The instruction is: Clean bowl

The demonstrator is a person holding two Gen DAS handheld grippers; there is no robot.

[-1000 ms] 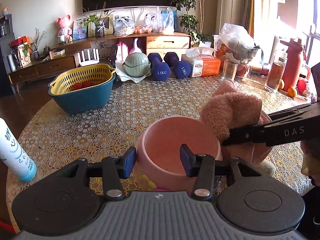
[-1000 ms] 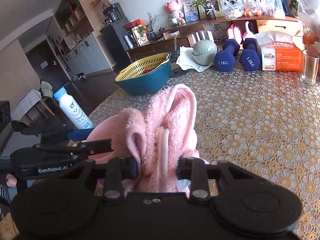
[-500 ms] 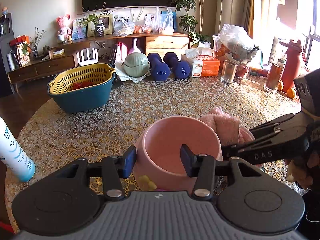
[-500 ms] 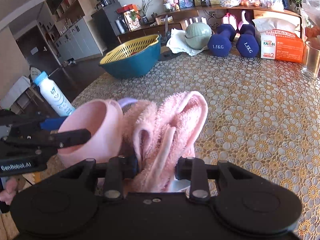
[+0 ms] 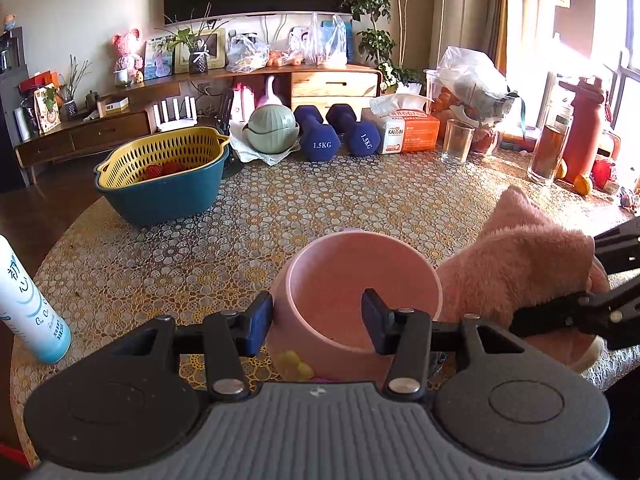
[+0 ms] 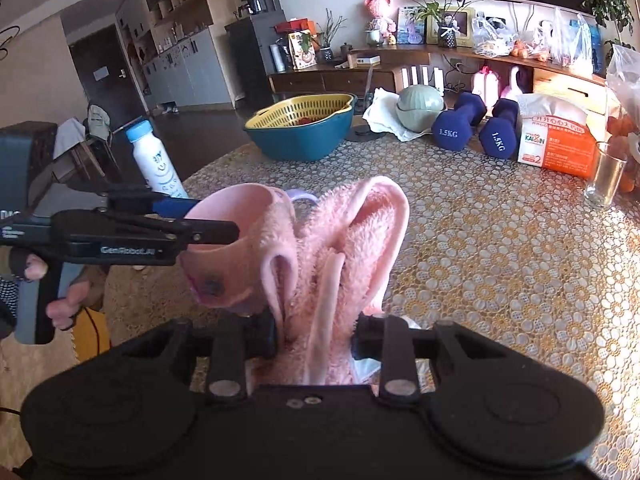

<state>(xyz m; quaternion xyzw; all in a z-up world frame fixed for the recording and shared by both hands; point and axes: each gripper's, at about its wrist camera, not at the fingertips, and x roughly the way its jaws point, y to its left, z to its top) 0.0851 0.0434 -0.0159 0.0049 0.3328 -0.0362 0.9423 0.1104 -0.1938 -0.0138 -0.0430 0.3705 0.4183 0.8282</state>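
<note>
My left gripper point(image 5: 316, 320) is shut on the near wall of the pink bowl point(image 5: 360, 276), one finger outside and one inside. The bowl is held tilted just above the patterned table. In the right wrist view my right gripper point(image 6: 314, 334) is shut on a fluffy pink towel point(image 6: 352, 248), and the towel presses against the outer side of the bowl point(image 6: 224, 256). The left wrist view shows the towel point(image 5: 520, 264) bunched to the right of the bowl. A dark smudge marks the bowl's underside in the right wrist view.
A white spray bottle point(image 5: 24, 304) stands at the table's left edge. Behind are a teal basin with a yellow colander point(image 5: 160, 196), two blue dumbbells point(image 5: 320, 136), a tissue pack point(image 5: 408, 132) and a glass point(image 5: 456, 142). A hand point(image 6: 60, 304) grips the left tool.
The towel dipped low behind the bowl's right side half a second ago and now stands higher against its outer wall. The bowl stays in the left gripper, slightly turned.
</note>
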